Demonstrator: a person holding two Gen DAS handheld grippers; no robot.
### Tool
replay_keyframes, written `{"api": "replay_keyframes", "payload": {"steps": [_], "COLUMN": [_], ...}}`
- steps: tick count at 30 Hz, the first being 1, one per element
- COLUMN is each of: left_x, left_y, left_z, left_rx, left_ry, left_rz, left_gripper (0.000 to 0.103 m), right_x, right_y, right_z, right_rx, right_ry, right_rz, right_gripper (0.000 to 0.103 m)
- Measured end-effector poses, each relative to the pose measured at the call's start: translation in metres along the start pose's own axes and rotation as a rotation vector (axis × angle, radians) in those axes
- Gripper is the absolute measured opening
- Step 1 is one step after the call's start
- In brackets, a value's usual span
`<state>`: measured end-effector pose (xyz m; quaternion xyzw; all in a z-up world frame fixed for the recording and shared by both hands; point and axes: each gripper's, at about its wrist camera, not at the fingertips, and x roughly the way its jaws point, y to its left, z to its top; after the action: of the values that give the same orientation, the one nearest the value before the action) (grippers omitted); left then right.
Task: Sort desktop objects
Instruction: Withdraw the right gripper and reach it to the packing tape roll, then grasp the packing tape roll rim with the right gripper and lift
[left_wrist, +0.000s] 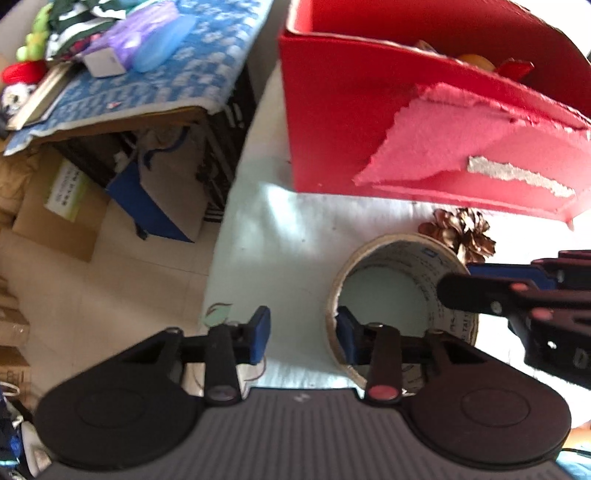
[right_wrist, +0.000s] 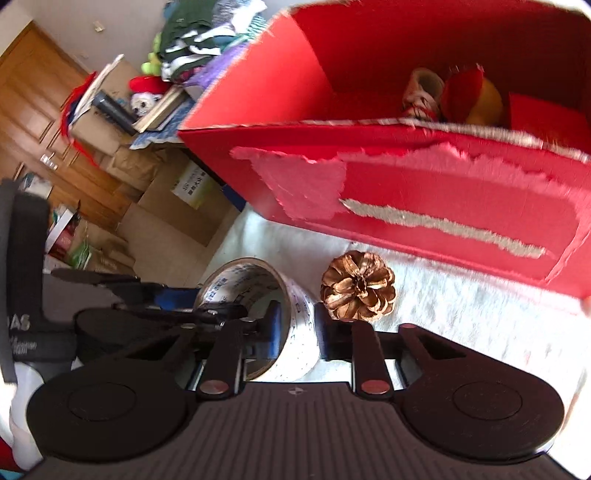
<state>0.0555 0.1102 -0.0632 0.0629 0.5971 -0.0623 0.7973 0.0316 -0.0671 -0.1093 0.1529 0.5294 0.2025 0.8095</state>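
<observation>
A roll of tape (left_wrist: 436, 269) with printed lettering sits on the white table by a brown pine cone (left_wrist: 461, 229). My right gripper (right_wrist: 297, 325) is shut on the tape roll's (right_wrist: 295, 321) wall, one finger inside the ring and one outside. My left gripper (left_wrist: 303, 334) is open; its right finger sits inside the roll's near edge, its left finger outside over the table. The pine cone (right_wrist: 358, 286) lies just past the roll. A red cardboard box (left_wrist: 369, 122) with torn sides stands behind, holding several small items (right_wrist: 461, 96).
The table's left edge (left_wrist: 221, 236) drops to a floor with cardboard boxes (left_wrist: 55, 218) and a blue bag (left_wrist: 147, 199). A cluttered shelf with a blue cloth (left_wrist: 155, 74) stands far left. The red box (right_wrist: 406, 184) fills the back.
</observation>
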Motion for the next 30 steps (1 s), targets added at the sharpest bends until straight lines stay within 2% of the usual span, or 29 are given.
{"api": "replay_keyframes", "payload": {"steps": [3,6,9,13,19,24,30], "left_x": [0.004,0.002,-0.010,-0.024,-0.041,-0.059,-0.094], "left_y": [-0.005,-0.015,-0.030,-0.052,-0.100,-0.146,-0.184], "left_z": [0.001,0.000,-0.006,-0.010,-0.007,0.000,0.017], "left_rx": [0.043,0.117,0.228,0.350,0.553,0.691,0.794], "left_ry": [0.006,0.014,-0.010,-0.009,-0.009,-0.064,-0.176], "left_rz": [-0.017,-0.044,-0.021,-0.042,-0.111,-0.184,-0.278], "left_gripper": [0.028,0.011,0.011,0.011,0.012,0.012,0.012], "right_x": [-0.001,-0.004,-0.013,-0.035,-0.076,-0.118,-0.172], "right_y": [0.002,0.006,0.005,-0.003,-0.019,-0.035,-0.041], "right_z": [-0.002,-0.001,-0.001,-0.005,-0.016,-0.028,-0.033], "right_rx": [-0.004,-0.021,-0.028,-0.013,0.022,0.103,0.179], "right_ry": [0.002,0.019,0.037,0.045,0.043,-0.016,-0.149], "right_rz": [-0.016,-0.033,-0.030,-0.029,-0.124,-0.238,-0.365], "right_gripper": [0.015,0.013,0.012,0.013,0.013,0.013,0.013]}}
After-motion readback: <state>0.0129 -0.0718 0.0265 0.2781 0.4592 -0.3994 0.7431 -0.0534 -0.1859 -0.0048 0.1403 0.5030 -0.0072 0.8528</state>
